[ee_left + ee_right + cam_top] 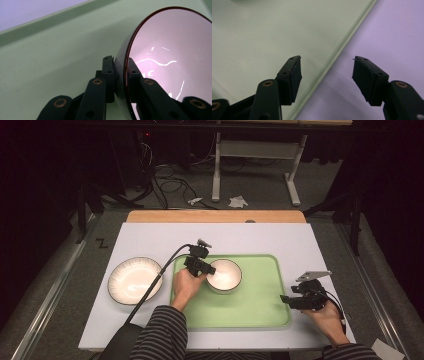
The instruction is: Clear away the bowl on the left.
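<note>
Both jaws of the left gripper (121,75) pinch the near rim of the small bowl (224,275) on the green tray (260,312), while the right gripper (325,75) hangs spread wide at the tray's right edge.

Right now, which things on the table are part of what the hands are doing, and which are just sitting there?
In use:
- small bowl, rim pinched by left claw
- green tray under it

Idle:
- ribbed plate left of tray
- right claw, open, holding nothing
</note>
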### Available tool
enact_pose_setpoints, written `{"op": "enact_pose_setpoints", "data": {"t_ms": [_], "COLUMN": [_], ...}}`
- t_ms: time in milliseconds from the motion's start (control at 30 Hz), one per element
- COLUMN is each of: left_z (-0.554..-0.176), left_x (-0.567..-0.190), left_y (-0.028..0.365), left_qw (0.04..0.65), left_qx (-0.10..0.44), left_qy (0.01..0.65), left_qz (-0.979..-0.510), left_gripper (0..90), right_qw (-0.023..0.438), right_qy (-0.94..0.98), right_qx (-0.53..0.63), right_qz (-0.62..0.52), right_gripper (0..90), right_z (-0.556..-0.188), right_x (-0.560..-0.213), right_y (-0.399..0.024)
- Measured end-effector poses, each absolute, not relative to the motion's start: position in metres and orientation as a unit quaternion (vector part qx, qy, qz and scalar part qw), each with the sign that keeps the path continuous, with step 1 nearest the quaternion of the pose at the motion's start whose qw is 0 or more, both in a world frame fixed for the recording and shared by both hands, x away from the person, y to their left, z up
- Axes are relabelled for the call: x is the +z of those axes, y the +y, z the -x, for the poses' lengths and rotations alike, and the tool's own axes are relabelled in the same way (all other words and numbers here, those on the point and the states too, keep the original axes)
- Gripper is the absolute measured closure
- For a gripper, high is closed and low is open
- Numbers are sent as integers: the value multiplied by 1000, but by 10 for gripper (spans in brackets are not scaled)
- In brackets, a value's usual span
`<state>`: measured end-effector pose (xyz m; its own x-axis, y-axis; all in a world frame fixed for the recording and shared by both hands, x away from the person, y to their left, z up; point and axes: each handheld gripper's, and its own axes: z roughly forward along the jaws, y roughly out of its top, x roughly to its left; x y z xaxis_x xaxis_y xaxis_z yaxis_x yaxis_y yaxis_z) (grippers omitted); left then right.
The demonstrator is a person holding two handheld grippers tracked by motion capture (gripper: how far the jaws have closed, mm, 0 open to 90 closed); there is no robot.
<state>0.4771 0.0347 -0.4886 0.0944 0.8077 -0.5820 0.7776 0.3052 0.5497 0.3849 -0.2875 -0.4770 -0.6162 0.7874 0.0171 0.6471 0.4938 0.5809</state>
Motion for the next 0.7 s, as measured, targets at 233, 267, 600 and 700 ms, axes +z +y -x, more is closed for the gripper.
{"op": "enact_pose_setpoints", "data": {"t_ms": [233,267,600,700], "left_z": [-476,-476,-470,-469], "left_x": [-485,-483,-469,-463], "left_y": [37,38,46,50], "left_qw": [456,459,473,481], "left_qx": [21,22,34,39], "left_qy": [664,663,649,645], "left_qz": [-592,-591,-595,-593], "left_gripper": [803,801,668,625], "right_qw": [124,124,123,124], "right_qy": [857,857,858,858], "right_qx": [276,277,277,277], "right_qz": [-416,-416,-415,-415], "right_gripper": [414,414,414,413], "right_z": [-385,-386,-387,-387], "right_x": [-477,-478,-478,-478], "right_y": [-287,-287,-287,-287]}}
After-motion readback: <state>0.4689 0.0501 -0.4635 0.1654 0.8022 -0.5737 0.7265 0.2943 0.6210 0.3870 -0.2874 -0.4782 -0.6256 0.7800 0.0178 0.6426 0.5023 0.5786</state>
